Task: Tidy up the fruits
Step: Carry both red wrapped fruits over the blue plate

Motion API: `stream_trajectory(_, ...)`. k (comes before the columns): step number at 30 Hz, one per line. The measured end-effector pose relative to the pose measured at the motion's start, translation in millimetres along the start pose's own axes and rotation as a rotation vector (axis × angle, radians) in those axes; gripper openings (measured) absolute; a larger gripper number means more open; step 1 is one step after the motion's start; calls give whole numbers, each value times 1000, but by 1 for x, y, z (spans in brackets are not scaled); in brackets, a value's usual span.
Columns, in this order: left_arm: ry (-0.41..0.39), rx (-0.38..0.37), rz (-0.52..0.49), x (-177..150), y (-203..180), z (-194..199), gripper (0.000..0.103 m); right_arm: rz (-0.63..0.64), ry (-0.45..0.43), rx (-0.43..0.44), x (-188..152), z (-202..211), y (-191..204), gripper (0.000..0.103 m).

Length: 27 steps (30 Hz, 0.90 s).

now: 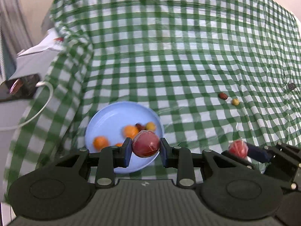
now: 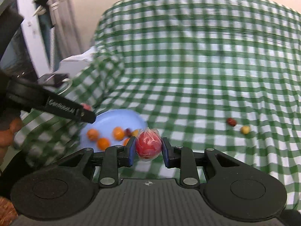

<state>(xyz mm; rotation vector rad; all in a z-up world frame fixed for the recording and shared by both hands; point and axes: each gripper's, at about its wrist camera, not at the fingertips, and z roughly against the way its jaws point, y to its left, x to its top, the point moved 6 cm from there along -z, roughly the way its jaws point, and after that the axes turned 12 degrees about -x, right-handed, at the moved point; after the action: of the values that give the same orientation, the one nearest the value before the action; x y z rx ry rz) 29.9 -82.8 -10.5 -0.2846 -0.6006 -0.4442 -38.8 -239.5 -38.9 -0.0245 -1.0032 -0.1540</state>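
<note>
Table [image 1: 188, 47] under a green-and-white checked cloth fills both views; much of it is bare.

Blue plate [image 1: 116, 116] sits near the left front corner. On it: several small orange fruits [image 1: 100, 142], one yellowish, one dark, all blurred.

Left tool [image 1: 145, 150]: I have it closed down to the width of a dark red fruit wrapped in clear film [image 1: 146, 144], a pad on each flank, held over the near edge of the plate. Right tool [image 2: 148, 148]: likewise clamped on a brighter red wrapped fruit [image 2: 148, 144], just to the right of the plate, over cloth rather than over the plate.

Handling judgement: the film looks slick and crinkled, so the wrap may slide against the skin. Fruit seems firm, round, moderate weight, bruisable. Grip across the widest girth, as now; light squeeze only.

Two small loose pieces remain on the cloth, well apart from the plate at right: a dark red one [image 1: 223, 95] and a yellow one [image 1: 235, 101], just beside each other.

View differences: the left wrist view catches the right tool and its fruit at the lower right edge. The right wrist view shows the left tool's arm crossing over the plate's far-left rim, plus part of a hand [image 2: 7, 133] at the left edge.
</note>
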Motion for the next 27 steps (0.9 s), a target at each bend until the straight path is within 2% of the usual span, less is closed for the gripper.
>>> stream_trajectory(6, -13, 9, 33, -29, 26, 28, 34, 103, 13, 36, -18, 18, 42, 30)
stream_trajectory(14, -18, 22, 72, -55, 51, 45, 34, 174, 4, 43, -21, 29, 67, 30)
stream_trajectory(27, -59, -14, 109, -58, 61, 53, 34, 226, 9, 41, -25, 31, 80, 30)
